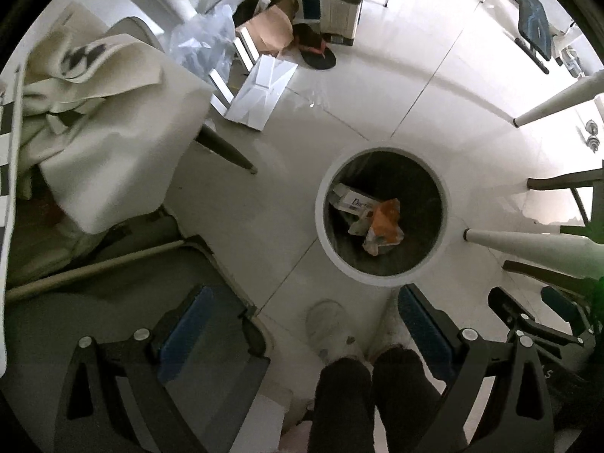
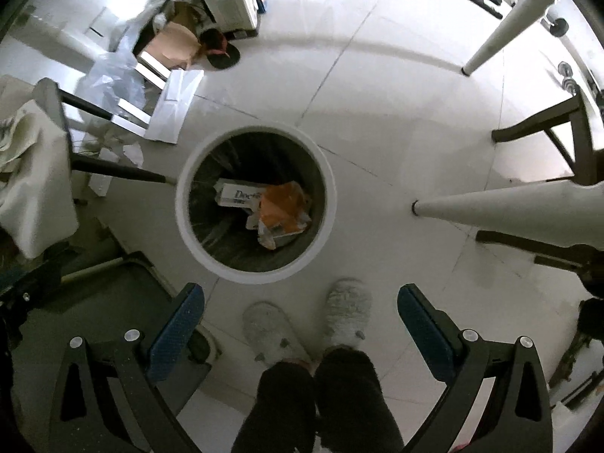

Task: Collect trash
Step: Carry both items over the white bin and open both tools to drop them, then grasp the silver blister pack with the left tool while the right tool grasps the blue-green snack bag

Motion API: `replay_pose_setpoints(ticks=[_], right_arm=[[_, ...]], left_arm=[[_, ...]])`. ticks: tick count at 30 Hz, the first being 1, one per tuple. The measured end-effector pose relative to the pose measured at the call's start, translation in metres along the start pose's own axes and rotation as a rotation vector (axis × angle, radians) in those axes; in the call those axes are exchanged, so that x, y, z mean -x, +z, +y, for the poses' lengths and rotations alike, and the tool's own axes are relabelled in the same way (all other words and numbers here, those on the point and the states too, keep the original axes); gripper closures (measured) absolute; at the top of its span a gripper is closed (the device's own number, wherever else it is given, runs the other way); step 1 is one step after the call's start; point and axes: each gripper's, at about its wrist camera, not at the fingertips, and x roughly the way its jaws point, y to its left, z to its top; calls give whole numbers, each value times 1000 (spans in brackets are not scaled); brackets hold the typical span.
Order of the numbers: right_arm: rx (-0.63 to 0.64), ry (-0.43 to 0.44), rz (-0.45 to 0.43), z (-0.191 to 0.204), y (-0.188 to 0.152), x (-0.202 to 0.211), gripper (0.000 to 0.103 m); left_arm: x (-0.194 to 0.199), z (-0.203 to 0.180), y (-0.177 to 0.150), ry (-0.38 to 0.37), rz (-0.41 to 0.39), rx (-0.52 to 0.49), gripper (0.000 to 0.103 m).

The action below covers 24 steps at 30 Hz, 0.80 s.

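A round white-rimmed trash bin [image 1: 381, 277] stands on the tiled floor; it also shows in the right wrist view [image 2: 196, 234]. Inside lie a white box [image 1: 356, 203] and an orange wrapper [image 1: 387, 222], seen also in the right wrist view as the box [image 2: 238, 196] and wrapper [image 2: 281, 207]. My left gripper [image 1: 302, 321] is open and empty, held high above the floor just short of the bin. My right gripper [image 2: 302, 317] is open and empty, above the bin's near edge. The right gripper also shows at the lower right of the left wrist view [image 1: 528, 313].
A chair draped with cream cloth [image 1: 94, 120] stands left. Cardboard, clear plastic [image 1: 204, 45], white sheets [image 1: 264, 90] and a flip-flop [image 1: 319, 54] lie on the floor beyond. White table legs [image 2: 502, 207] and dark chair legs [image 2: 540, 128] stand right. The person's slippers [image 2: 343, 313] are below.
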Motion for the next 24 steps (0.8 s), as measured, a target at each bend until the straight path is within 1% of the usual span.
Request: replay_pose_setpoints(ticks=[6,11,16,19,21,22,24], right_arm=[[20,12,-23,7,-13,65,0],[21,30,-42,15,-27,128,0],[11,59,-61,21,-35,195,0],[6,77,-87,23,-34,236,0],[-12,92,-106,19,-28,265,0],[-20,96,-113,17,-25,273,0],[-49,97,-136,6,-13,297,0]], left_arm=[[49,4,-13,0,-14,5,2],[102,12,-27,-12,-33,20,2],[154,19,-34,-11,-66,26,2],[191,22,-35,3,-95,27,2],[209,22,-32,17,-107,29,2],[216,21,-29,21,-115,31,2],[227,16,-22,26,-121,38,2]])
